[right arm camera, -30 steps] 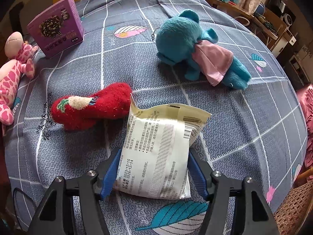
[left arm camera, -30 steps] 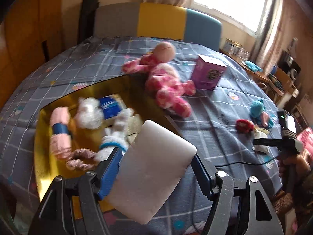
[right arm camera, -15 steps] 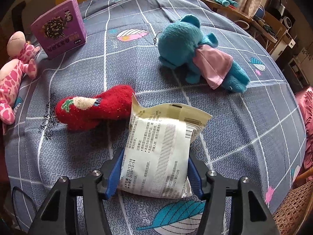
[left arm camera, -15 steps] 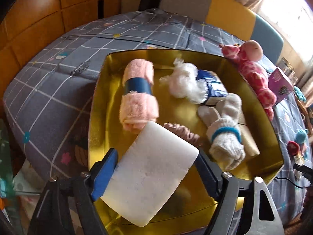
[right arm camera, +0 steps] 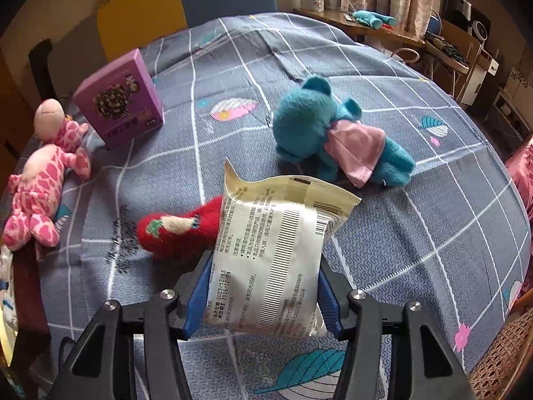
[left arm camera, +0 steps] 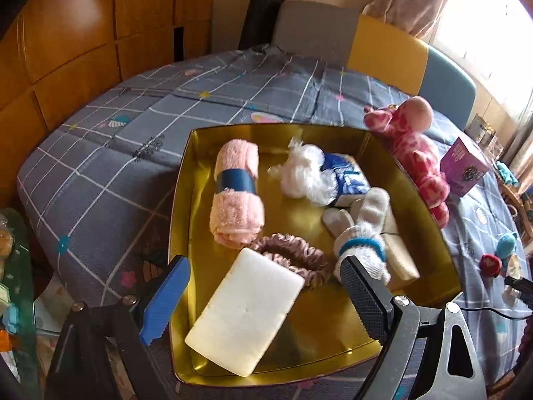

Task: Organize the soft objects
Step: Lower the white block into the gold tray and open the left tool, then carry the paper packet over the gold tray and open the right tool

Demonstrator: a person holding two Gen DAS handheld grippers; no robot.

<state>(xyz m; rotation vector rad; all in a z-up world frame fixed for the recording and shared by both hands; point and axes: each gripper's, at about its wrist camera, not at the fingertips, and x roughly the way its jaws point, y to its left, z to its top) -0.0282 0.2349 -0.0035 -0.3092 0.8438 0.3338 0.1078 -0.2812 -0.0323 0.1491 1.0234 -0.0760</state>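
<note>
Both tools look alike: the left gripper (left arm camera: pixel 263 303) has black angular arms, silver screw heads, one blue ridged pad and a dark cross-hatched one. The right gripper (right arm camera: pixel 263 300) shows black arms, silver screws and blue pads.

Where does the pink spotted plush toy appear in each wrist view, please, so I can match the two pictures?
Left wrist view: the pink spotted plush toy lies upper right, just outside the gold tray's far-right rim.
Right wrist view: the same toy lies at the far left edge, on the grey checked tablecloth.
Shared landmark: the purple box stands beside the toy in both views.
</note>
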